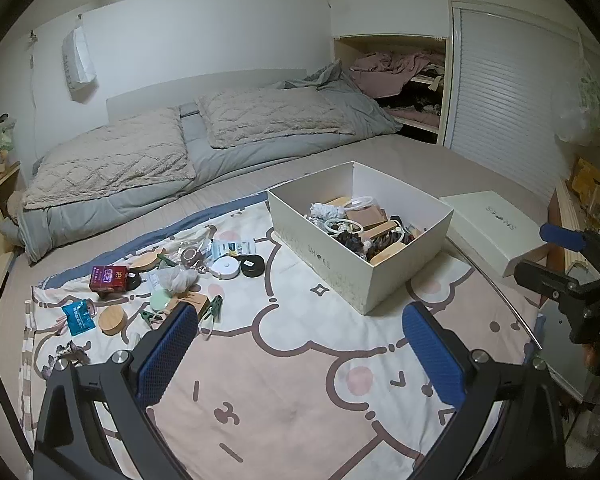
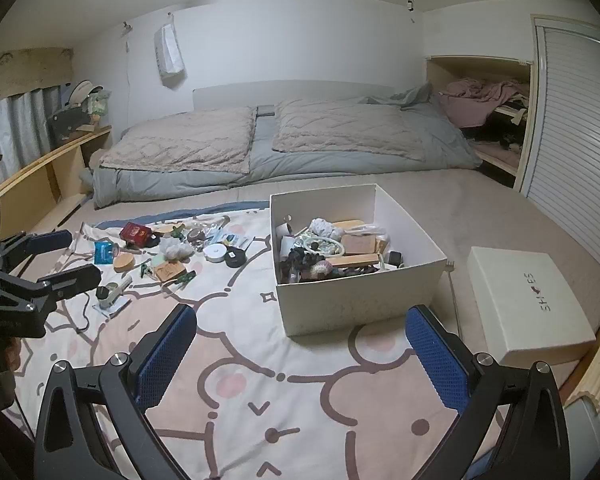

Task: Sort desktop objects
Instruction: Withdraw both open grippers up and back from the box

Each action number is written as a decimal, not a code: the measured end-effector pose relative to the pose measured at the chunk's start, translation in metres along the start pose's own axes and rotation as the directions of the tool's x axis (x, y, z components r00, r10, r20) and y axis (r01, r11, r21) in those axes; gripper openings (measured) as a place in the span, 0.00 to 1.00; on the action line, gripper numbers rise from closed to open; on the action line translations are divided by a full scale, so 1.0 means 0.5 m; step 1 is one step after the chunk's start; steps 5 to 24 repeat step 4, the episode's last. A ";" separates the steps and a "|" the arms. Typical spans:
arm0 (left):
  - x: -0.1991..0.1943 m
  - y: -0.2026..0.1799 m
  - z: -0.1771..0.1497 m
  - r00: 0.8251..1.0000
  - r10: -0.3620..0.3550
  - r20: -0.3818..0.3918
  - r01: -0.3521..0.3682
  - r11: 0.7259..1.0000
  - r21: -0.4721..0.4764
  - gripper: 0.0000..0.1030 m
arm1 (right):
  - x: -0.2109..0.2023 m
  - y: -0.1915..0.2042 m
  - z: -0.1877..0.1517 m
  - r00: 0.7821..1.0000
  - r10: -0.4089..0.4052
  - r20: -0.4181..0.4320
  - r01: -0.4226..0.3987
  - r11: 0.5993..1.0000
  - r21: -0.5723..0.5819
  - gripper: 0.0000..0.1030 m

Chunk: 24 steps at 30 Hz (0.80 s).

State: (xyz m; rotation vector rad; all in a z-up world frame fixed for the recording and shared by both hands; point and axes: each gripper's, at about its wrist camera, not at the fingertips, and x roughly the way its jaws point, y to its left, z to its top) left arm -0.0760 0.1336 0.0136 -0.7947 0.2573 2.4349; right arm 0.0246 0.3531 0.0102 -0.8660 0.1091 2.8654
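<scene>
A white shoe box point(image 1: 340, 264) point(image 2: 360, 304) stands on the cartoon-print sheet and holds several small items. Loose items lie in a pile to its left: a red packet point(image 1: 109, 278) point(image 2: 134, 232), a white tape measure point(image 1: 226, 267) point(image 2: 215, 252), a black disc point(image 1: 252, 266) point(image 2: 235, 258), a wooden lid point(image 1: 114, 319) point(image 2: 124, 263), a blue sachet point(image 1: 78, 316) point(image 2: 103, 252). My left gripper point(image 1: 300, 352) is open and empty, low over the sheet near the pile. My right gripper point(image 2: 300, 356) is open and empty in front of the box. Each shows in the other's view: the right point(image 1: 556, 256), the left point(image 2: 70, 256).
The box lid point(image 1: 496, 228) point(image 2: 528, 304) lies right of the box. Pillows point(image 1: 112, 160) and a grey duvet point(image 2: 284, 168) lie at the back of the bed. A louvred door point(image 1: 512, 96) and an open cupboard point(image 1: 400, 80) stand at the right; a wooden shelf point(image 2: 52, 160) is left.
</scene>
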 end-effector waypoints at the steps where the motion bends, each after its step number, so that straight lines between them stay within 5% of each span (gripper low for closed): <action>1: -0.001 0.001 0.000 1.000 0.001 0.002 -0.001 1.000 -0.002 1.00 | 0.000 0.000 -0.001 1.000 0.000 -0.001 0.000 1.000 0.000 1.00; 24: -0.003 0.004 0.002 1.000 0.002 0.001 -0.002 1.000 -0.010 1.00 | 0.000 -0.001 -0.003 1.000 0.001 -0.004 -0.001 1.000 0.003 1.00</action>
